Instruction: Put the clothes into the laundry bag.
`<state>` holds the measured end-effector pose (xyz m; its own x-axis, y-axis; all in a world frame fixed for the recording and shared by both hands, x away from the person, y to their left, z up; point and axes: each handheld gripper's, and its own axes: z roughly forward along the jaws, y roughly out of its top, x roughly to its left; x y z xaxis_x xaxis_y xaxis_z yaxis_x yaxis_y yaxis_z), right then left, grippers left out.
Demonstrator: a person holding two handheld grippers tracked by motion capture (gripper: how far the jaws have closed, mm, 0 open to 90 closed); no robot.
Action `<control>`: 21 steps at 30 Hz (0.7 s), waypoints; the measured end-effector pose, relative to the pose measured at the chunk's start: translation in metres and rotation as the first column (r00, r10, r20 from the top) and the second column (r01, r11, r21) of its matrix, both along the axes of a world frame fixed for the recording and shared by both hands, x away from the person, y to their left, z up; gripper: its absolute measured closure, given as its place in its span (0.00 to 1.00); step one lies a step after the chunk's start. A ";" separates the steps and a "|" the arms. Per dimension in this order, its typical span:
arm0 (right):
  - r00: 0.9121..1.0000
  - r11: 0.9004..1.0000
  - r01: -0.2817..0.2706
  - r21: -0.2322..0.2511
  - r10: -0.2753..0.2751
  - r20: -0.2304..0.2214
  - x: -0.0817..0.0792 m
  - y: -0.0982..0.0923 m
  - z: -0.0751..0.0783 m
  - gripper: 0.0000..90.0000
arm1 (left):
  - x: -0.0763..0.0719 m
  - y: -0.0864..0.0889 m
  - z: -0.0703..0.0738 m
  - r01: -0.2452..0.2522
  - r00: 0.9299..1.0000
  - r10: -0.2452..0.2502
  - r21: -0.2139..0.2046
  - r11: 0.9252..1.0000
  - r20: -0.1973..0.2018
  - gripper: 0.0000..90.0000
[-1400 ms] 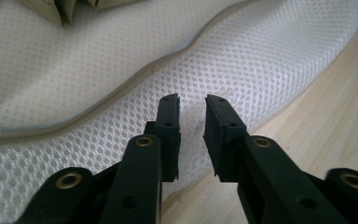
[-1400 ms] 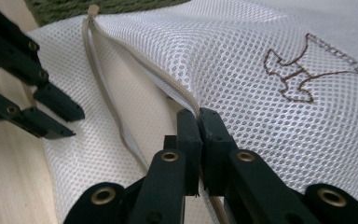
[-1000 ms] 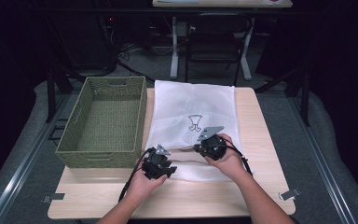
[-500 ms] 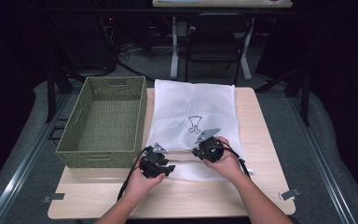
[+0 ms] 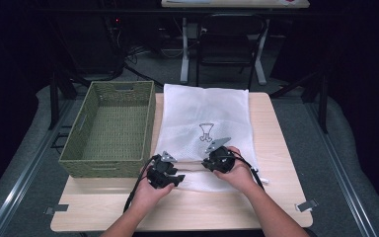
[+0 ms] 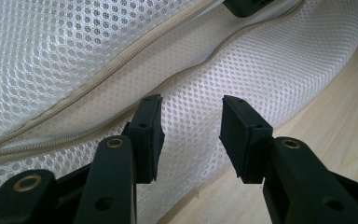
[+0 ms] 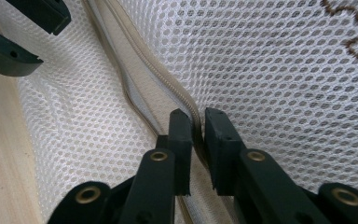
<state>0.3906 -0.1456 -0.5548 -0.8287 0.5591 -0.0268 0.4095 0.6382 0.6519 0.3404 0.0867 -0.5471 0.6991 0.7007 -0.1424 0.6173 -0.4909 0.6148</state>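
A wooden table [image 5: 276,148] carried a green woven basket [image 5: 109,129] on its left part and a white mesh bag [image 5: 205,123] lying flat just right of it, the bag's near edge towards the person. A small dark emblem [image 5: 206,130] sat at the bag's middle. Along the near edge ran a beige zipper [image 7: 168,86], its two sides parted. The left gripper [image 6: 191,123] rested over the bag's near left corner, its jaws spread with mesh beneath them and nothing pinched; they had just been opening. The right gripper [image 7: 196,128], just beside it on the zipper line, had its jaws narrowly apart astride the zipper's raised edge, having just been opening.
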 end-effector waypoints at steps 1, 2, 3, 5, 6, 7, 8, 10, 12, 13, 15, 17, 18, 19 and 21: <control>1.000 1.000 0.002 0.002 -0.002 -0.005 0.000 0.000 0.000 0.87 | 0.000 0.000 0.000 0.000 1.000 0.000 0.000 1.000 0.000 0.65; 1.000 1.000 0.001 0.004 -0.001 -0.007 0.000 0.000 0.000 0.86 | 0.000 0.000 0.000 0.001 1.000 -0.001 0.002 1.000 0.003 0.65; 1.000 1.000 0.000 0.007 0.000 -0.010 0.000 0.000 0.000 0.85 | 0.000 0.001 0.000 0.001 1.000 -0.001 0.003 1.000 0.003 0.64; 1.000 1.000 -0.005 0.007 0.005 -0.022 0.001 0.000 0.000 0.80 | 0.001 0.001 0.001 0.004 1.000 -0.004 0.002 1.000 0.006 0.64; 0.999 1.000 0.000 0.010 0.000 -0.034 0.000 0.000 0.000 0.77 | 0.001 0.002 0.001 0.007 1.000 -0.007 0.003 1.000 0.002 0.63; 0.999 1.000 -0.003 0.014 0.004 -0.039 0.001 0.000 0.000 0.74 | 0.001 0.002 0.001 0.006 1.000 -0.006 -0.001 1.000 -0.002 0.63; 0.999 1.000 -0.007 0.019 0.008 -0.040 0.001 0.000 0.000 0.71 | 0.001 0.002 0.001 0.005 1.000 -0.005 0.001 1.000 -0.001 0.63; 0.999 1.000 -0.009 0.024 0.010 -0.047 0.002 -0.001 0.000 0.67 | 0.001 0.002 0.001 -0.001 1.000 0.001 -0.003 1.000 0.002 0.63; 0.999 1.000 -0.012 0.029 0.013 -0.051 0.002 0.000 0.000 0.64 | 0.002 0.003 0.001 0.000 1.000 0.000 -0.004 1.000 0.001 0.62; 0.999 0.999 -0.014 0.031 0.015 -0.051 0.001 0.000 0.001 0.63 | 0.002 0.003 0.001 -0.001 1.000 0.001 -0.006 1.000 -0.005 0.62; 0.999 0.999 -0.014 0.037 0.016 -0.052 0.001 0.001 0.001 0.59 | 0.003 0.004 0.002 0.004 1.000 -0.004 -0.001 1.000 -0.014 0.61; 0.999 0.999 -0.015 0.036 0.017 -0.051 0.001 0.002 0.001 0.56 | 0.003 0.004 0.002 -0.013 1.000 0.013 -0.003 1.000 -0.006 0.59; 0.998 0.999 -0.011 0.036 0.013 -0.056 0.001 0.002 0.001 0.55 | 0.003 0.005 0.002 -0.010 1.000 0.010 -0.004 1.000 -0.011 0.59; 0.998 0.999 -0.010 0.036 0.012 -0.058 0.000 0.002 0.001 0.54 | 0.003 0.005 0.002 -0.011 1.000 0.010 -0.006 1.000 -0.012 0.59; 0.998 0.999 -0.010 0.033 0.012 -0.057 0.000 0.003 0.002 0.54 | 0.003 0.005 0.002 -0.015 1.000 0.015 -0.006 1.000 -0.009 0.58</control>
